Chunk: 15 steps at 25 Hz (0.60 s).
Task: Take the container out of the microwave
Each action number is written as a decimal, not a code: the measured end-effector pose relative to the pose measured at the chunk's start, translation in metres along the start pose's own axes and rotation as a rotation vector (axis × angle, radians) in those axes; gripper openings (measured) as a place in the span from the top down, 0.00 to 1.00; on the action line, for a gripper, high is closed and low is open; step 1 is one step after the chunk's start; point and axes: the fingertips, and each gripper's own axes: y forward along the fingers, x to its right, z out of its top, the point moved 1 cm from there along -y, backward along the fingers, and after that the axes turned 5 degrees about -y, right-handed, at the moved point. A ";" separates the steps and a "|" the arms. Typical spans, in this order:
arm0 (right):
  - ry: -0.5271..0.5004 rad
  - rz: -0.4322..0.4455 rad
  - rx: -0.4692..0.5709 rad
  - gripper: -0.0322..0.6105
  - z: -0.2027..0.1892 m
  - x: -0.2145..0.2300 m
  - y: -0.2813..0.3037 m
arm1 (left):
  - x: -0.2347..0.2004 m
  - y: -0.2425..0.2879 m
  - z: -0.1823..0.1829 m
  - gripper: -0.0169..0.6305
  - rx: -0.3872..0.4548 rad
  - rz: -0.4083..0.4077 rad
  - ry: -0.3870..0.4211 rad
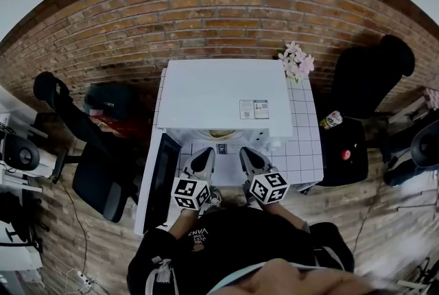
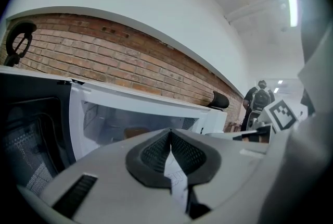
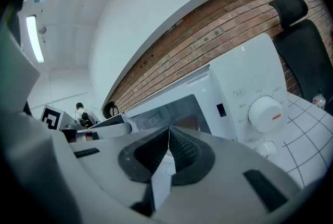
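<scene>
A white microwave (image 1: 226,95) stands on a white tiled table (image 1: 305,149), its door (image 1: 161,180) swung open to the left. Inside the cavity a brownish container shows dimly (image 1: 221,134) (image 2: 136,132) (image 3: 190,123). Both grippers hover side by side just in front of the opening, pointing into it and apart from the container. My left gripper (image 1: 204,153) (image 2: 170,134) is shut with nothing between its pads. So is my right gripper (image 1: 248,151) (image 3: 168,132), which faces the cavity's right part beside the control panel.
The control dial (image 3: 265,113) sits on the microwave's right front. Pink flowers (image 1: 296,60) stand at the table's back right. Black office chairs stand left (image 1: 96,170) and right (image 1: 363,81), before a brick wall (image 1: 206,12). A person stands far off (image 2: 258,100).
</scene>
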 end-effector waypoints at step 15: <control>0.082 -0.107 0.017 0.94 -0.013 0.023 0.040 | -0.046 0.025 -0.011 0.95 -0.044 0.023 -0.050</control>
